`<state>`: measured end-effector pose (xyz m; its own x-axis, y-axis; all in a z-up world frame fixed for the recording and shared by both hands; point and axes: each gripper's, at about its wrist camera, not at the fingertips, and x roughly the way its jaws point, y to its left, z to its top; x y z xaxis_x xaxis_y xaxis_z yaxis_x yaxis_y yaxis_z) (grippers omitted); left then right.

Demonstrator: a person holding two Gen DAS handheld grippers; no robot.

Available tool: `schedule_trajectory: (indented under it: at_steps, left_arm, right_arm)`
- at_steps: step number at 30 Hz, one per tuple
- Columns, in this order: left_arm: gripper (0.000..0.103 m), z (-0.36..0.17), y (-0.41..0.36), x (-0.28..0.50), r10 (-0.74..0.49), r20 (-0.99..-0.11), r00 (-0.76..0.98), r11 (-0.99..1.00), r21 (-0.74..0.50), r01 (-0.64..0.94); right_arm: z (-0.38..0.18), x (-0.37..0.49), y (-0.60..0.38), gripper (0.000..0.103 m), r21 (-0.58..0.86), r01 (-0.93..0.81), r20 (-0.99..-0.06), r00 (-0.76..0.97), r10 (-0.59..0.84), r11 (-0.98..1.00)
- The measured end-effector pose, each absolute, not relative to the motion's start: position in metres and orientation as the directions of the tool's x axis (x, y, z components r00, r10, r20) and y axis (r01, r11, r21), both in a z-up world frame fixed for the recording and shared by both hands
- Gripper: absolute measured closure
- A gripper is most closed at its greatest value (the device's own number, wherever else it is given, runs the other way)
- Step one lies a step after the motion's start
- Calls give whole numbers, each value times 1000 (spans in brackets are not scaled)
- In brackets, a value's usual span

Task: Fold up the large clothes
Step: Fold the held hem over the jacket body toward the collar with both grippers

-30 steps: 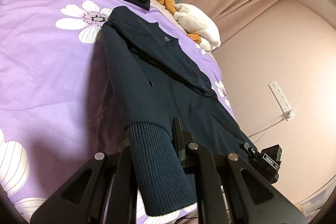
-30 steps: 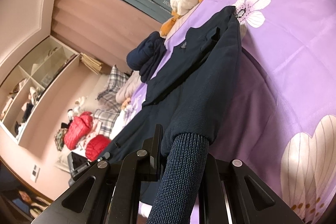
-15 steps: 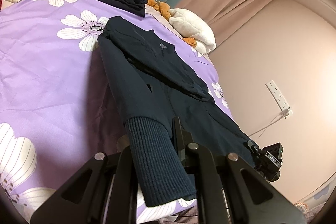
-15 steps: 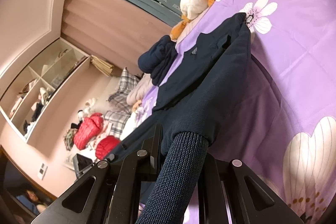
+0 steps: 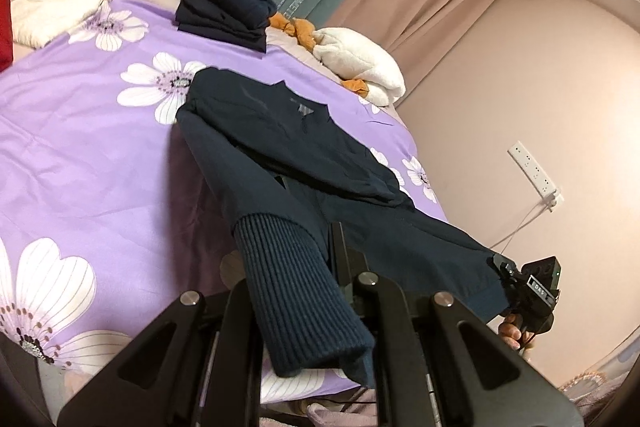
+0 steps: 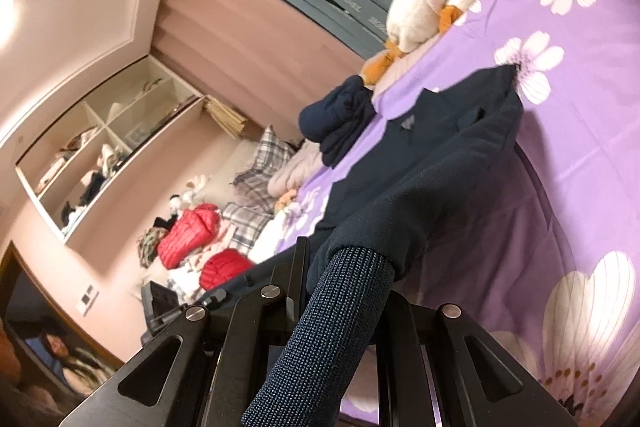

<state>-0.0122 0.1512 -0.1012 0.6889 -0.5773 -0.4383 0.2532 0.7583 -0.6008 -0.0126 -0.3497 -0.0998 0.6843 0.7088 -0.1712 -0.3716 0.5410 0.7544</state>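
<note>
A dark navy jacket [image 5: 304, 143] lies spread on the purple flowered bedspread [image 5: 80, 147], collar toward the far end. My left gripper [image 5: 316, 291] is shut on the ribbed cuff [image 5: 296, 299] of its left sleeve, held lifted above the bed. My right gripper [image 6: 340, 311] is shut on the ribbed cuff [image 6: 332, 327] of the other sleeve, also lifted; the sleeve [image 6: 440, 179] stretches up to the shoulder. The right gripper shows in the left wrist view [image 5: 516, 287] at the jacket's lower right; the left gripper shows in the right wrist view [image 6: 216, 297].
A folded navy pile [image 5: 224, 7] sits at the far end of the bed beside a white and orange plush [image 5: 360, 63]. Plaid pillows [image 6: 256, 163], red puffy items [image 6: 192, 235], wall shelves [image 6: 104, 155], curtains and a wall socket strip [image 5: 534, 173] surround the bed.
Both grippers have pulled back and lifted slightly with the cuffs still held; more of the bed's far end and the room shows now.
</note>
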Motion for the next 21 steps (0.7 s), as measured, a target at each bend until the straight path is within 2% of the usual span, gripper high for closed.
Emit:
schedule_trajectory:
  at_steps: [21]
  left_arm:
    - [94, -57, 153, -59, -567, -375, 734, 775, -545, 320]
  right_arm:
    - [-71, -33, -354, 89, 710, -488, -45, 688, 724, 507]
